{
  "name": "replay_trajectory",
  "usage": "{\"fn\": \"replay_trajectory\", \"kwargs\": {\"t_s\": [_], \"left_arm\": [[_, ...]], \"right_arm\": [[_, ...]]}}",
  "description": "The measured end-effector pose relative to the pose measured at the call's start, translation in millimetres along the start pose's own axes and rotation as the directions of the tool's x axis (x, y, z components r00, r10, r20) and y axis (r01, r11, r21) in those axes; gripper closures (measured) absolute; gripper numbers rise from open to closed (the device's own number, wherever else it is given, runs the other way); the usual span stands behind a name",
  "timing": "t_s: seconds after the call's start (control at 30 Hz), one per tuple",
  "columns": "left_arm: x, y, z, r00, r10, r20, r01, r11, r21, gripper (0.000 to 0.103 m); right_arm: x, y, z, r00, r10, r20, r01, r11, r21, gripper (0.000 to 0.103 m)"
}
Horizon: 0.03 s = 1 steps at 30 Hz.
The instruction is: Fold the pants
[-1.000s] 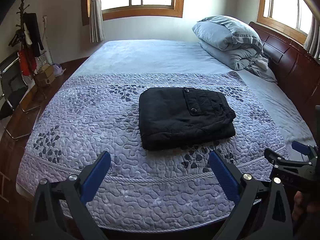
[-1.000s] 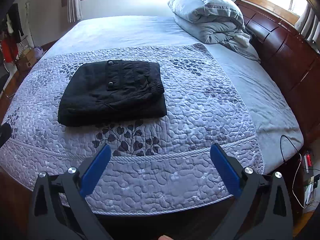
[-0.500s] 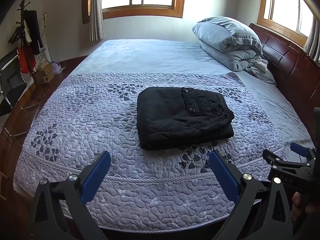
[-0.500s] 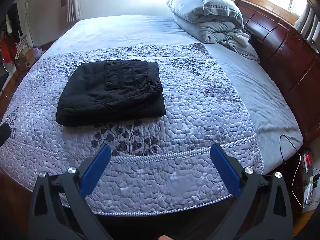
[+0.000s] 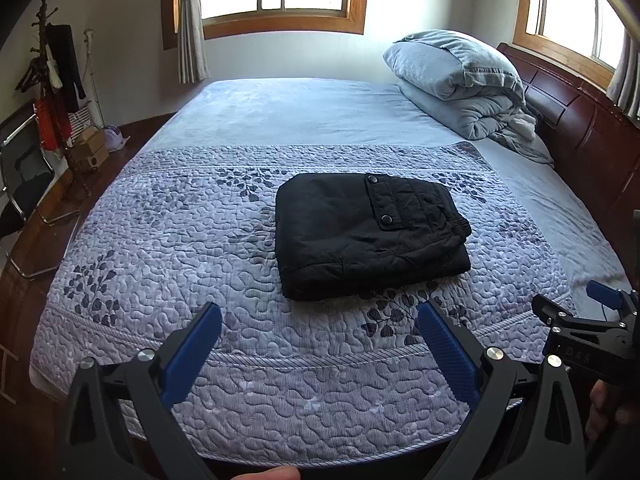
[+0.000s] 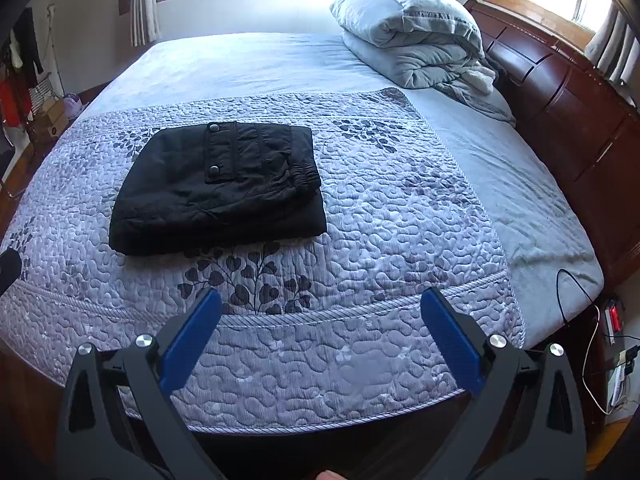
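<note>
- Left gripper (image 5: 320, 320) hung with fingers spread wide, empty, above the quilt (image 5: 160, 240).
- Right gripper (image 6: 320, 312) likewise gaped, empty.
- Black pants (image 5: 368, 236) lay folded on the quilt.

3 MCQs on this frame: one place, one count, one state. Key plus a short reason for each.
1. The pants lie on:
A. the patterned quilt
B. the plain sheet
C. the pillows

2. Snap buttons visible on the pocket flap:
A. one
B. two
C. four

3. The two tools are:
A. both shut on cloth
B. one open, one shut
C. both open and holding nothing

Key: 1 A, quilt pattern shows all round the pants. 2 B, one snap at each end of the flap. 3 C, left tool and right tool stand spread over bare quilt.
</note>
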<state>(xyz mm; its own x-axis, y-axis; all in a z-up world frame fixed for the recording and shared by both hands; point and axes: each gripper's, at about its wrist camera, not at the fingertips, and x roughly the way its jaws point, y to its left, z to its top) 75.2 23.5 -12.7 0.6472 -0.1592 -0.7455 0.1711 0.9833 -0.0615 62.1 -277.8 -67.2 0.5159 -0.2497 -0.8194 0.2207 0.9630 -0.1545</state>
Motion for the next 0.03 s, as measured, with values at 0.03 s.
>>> {"fn": "replay_trajectory", "kwargs": {"t_s": [0.03], "left_arm": [[0.6, -0.2, -0.3, 1.000, -0.003, -0.004, 0.003, 1.000, 0.000, 0.004]], "right_arm": [[0.2, -0.3, 0.3, 1.000, 0.000, 0.000, 0.000, 1.000, 0.000, 0.003]]}}
